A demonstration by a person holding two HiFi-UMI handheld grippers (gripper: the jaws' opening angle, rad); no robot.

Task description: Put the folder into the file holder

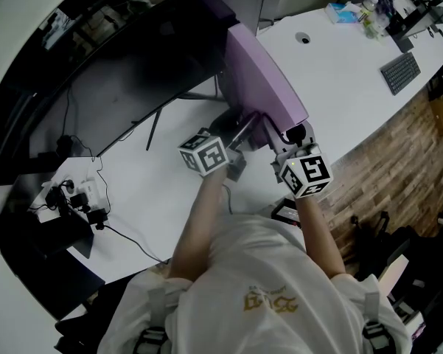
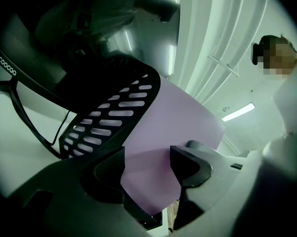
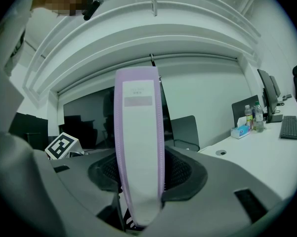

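Note:
The purple folder [image 1: 262, 80] stands tilted over the white desk, its lower end at the black mesh file holder [image 1: 231, 118]. In the left gripper view the holder [image 2: 108, 117] rises on the left and the folder's flat cover [image 2: 173, 117] slants behind both jaws, its bottom corner at the holder's base. My left gripper [image 2: 147, 169] stands open, and floor shows beside its right jaw. In the right gripper view the folder's spine [image 3: 138, 142] stands upright between the jaws of my right gripper [image 3: 138, 181]. Pad faces show on both sides of the spine, so I read it as open.
A large dark monitor [image 1: 133, 72] stands left of the folder. Cables and a power strip [image 1: 81, 194] lie at the desk's left end. A keyboard [image 1: 400, 72], a tissue box [image 1: 341, 12] and bottles sit far along the desk. Wooden floor [image 1: 383, 161] lies to the right.

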